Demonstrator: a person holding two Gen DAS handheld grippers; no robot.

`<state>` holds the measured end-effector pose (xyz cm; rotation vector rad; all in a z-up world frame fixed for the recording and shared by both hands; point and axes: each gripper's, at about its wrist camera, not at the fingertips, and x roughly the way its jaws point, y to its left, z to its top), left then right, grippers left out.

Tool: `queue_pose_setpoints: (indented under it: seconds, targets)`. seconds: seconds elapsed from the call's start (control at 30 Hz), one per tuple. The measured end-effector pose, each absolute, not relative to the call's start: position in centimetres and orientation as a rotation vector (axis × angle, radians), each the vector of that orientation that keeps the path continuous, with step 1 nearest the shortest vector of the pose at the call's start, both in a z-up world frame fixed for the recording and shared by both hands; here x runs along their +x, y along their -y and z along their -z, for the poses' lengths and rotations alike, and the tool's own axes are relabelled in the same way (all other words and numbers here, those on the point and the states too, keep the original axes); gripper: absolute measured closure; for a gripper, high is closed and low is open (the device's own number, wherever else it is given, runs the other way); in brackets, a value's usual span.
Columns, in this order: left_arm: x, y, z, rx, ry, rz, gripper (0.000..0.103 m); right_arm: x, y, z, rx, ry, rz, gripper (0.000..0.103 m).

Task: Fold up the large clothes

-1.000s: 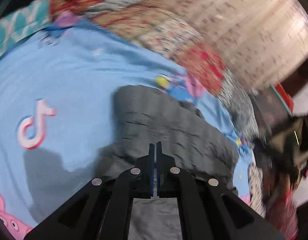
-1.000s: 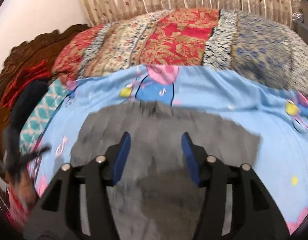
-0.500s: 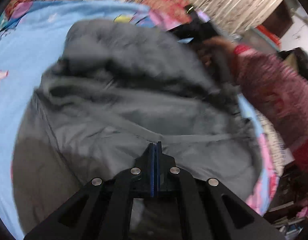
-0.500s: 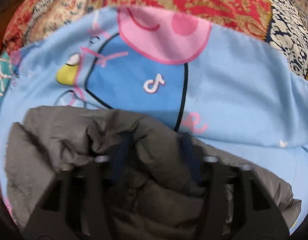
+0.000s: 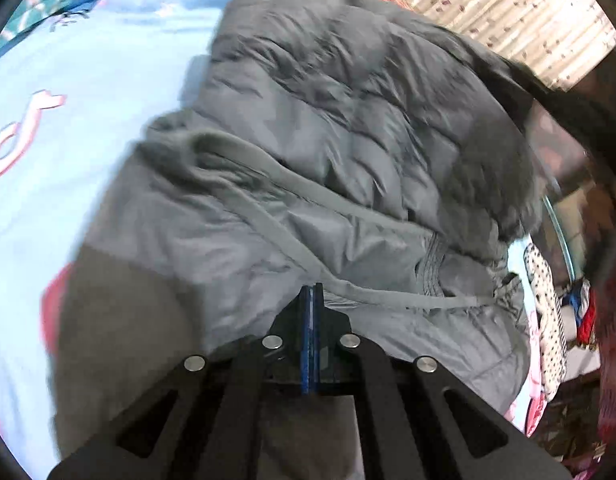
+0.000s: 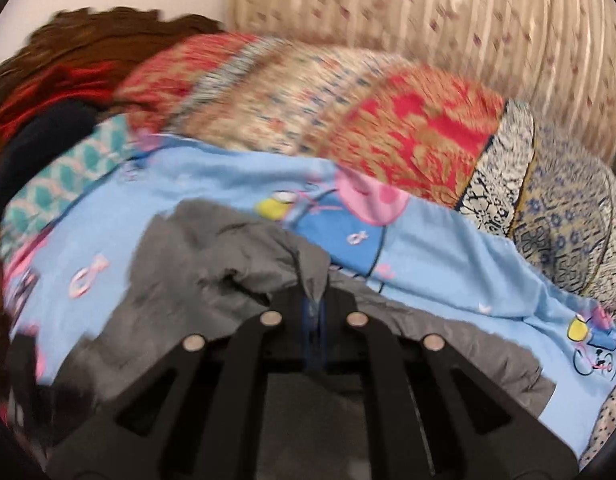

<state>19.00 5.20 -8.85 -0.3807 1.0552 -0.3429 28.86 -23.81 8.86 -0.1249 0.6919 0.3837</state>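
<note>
A grey quilted jacket (image 5: 348, 128) lies bunched on a light blue cartoon bedsheet (image 5: 67, 80), its upper half doubled over the lower. My left gripper (image 5: 312, 292) is shut, pinching the jacket's hem beside a grey drawstring (image 5: 291, 248). In the right wrist view the jacket (image 6: 211, 248) shows as dark grey folds. My right gripper (image 6: 314, 300) is shut on a pulled-up edge of it, which rises to a peak between the pads.
A patterned red and beige quilt (image 6: 348, 120) covers the bed behind the sheet (image 6: 448, 256). A striped curtain (image 6: 468, 20) hangs at the back. A dark wooden headboard (image 6: 87, 40) stands at the left. Clutter (image 5: 564, 312) lies off the bed's right side.
My right gripper was open above the flat jacket; it went down and shut on an edge, now lifted. My left gripper stayed shut on the hem while the jacket bunched and folded over.
</note>
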Motion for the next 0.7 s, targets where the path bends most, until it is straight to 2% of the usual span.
queue_pose_setpoints:
  seconds: [0.17, 0.43, 0.6, 0.7]
  targets:
    - [17.2, -9.2, 6.0, -0.43, -1.01, 0.293, 0.074, 18.7, 23.7, -8.1, -0.157, -0.67, -0.455, 0.1]
    - [11.0, -16.3, -2.6, -0.501, -0.797, 0.238, 0.074, 7.1, 22.9, 0.0, -0.159, -0.83, -0.434, 0.1]
    - [9.2, -13.7, -7.2, -0.391, -0.698, 0.316, 0.074, 3.9, 23.5, 4.2, -0.086, -0.873, -0.374, 0.1]
    - [10.6, -9.9, -6.1, -0.313, -0.738, 0.39, 0.074, 3.0, 23.5, 5.4, -0.032, -0.853, -0.34, 0.099]
